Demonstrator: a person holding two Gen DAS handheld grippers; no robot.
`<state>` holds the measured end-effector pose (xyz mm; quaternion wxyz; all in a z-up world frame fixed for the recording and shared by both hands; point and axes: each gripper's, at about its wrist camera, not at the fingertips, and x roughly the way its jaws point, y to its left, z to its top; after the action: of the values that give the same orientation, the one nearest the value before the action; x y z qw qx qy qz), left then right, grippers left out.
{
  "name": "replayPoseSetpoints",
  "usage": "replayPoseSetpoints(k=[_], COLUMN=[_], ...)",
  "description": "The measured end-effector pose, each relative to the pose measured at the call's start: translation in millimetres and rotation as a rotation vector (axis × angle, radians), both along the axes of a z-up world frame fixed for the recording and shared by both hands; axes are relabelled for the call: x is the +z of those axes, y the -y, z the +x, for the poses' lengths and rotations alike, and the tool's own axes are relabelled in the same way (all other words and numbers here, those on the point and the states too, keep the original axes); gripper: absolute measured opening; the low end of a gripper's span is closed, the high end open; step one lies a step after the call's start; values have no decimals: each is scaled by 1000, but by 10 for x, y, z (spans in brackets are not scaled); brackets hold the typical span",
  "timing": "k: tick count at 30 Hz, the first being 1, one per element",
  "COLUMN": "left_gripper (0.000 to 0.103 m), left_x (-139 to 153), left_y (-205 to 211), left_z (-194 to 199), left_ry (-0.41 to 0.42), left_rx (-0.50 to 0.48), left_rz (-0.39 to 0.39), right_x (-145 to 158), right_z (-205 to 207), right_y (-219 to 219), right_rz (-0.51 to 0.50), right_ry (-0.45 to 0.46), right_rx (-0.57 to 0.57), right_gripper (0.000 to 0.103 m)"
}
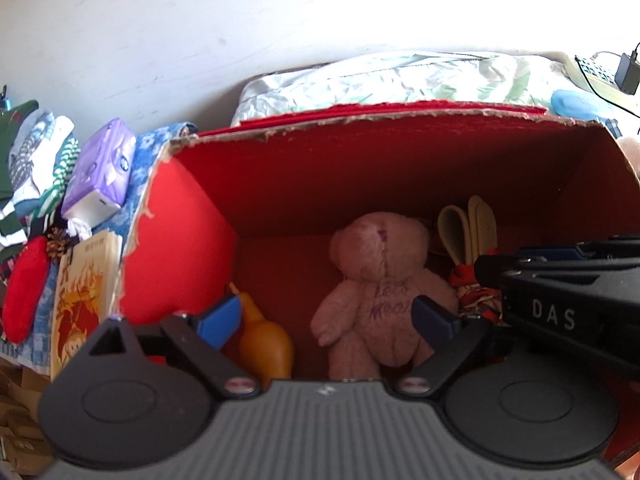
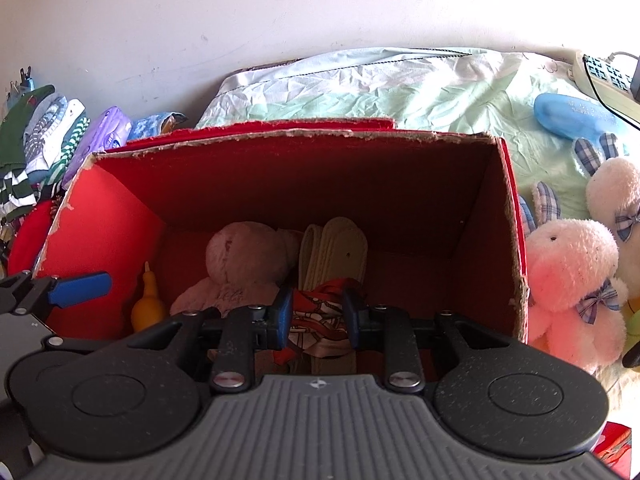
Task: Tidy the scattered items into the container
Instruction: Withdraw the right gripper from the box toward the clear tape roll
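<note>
R gripper [image 2: 317,318] is narrowed around red patterned cloth bundle [image 2: 320,320], low inside torn red cardboard box [image 2: 280,140]; contact w/ pads can't be confirmed. Release should be made deep, then lifted straight out. L gripper [image 1: 328,320] is wide open, empty, above pink plush teddy bear [image 1: 380,292]. Also in box: orange rubber squeeze bulb [image 1: 264,340] left of L gripper, cream flat insoles [image 2: 336,248] ahead of R. White plush bunnies [image 2: 568,280] lie outside, right of R.

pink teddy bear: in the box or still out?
In. The pink teddy bear lies on the floor of the red box, between the orange squeeze toy and the beige straps. Left gripper open above it.
</note>
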<state>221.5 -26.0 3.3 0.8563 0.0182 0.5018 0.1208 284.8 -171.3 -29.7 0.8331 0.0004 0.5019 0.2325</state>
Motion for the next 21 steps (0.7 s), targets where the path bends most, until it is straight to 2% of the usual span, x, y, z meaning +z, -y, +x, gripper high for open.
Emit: replayPoseSetpoints(k=[8, 21], left_gripper=[97, 99], left_x=[-158, -155], left_y=[-11, -32], left_z=[10, -9], left_ry=[-29, -29], left_rx=[13, 29], left_rz=[-29, -37], right_x=[-52, -67], right_z=[-55, -72], right_y=[-57, -49], right_rz=[-49, -56], right_ry=[3, 25], right_rx=[7, -6], right_gripper=[28, 28])
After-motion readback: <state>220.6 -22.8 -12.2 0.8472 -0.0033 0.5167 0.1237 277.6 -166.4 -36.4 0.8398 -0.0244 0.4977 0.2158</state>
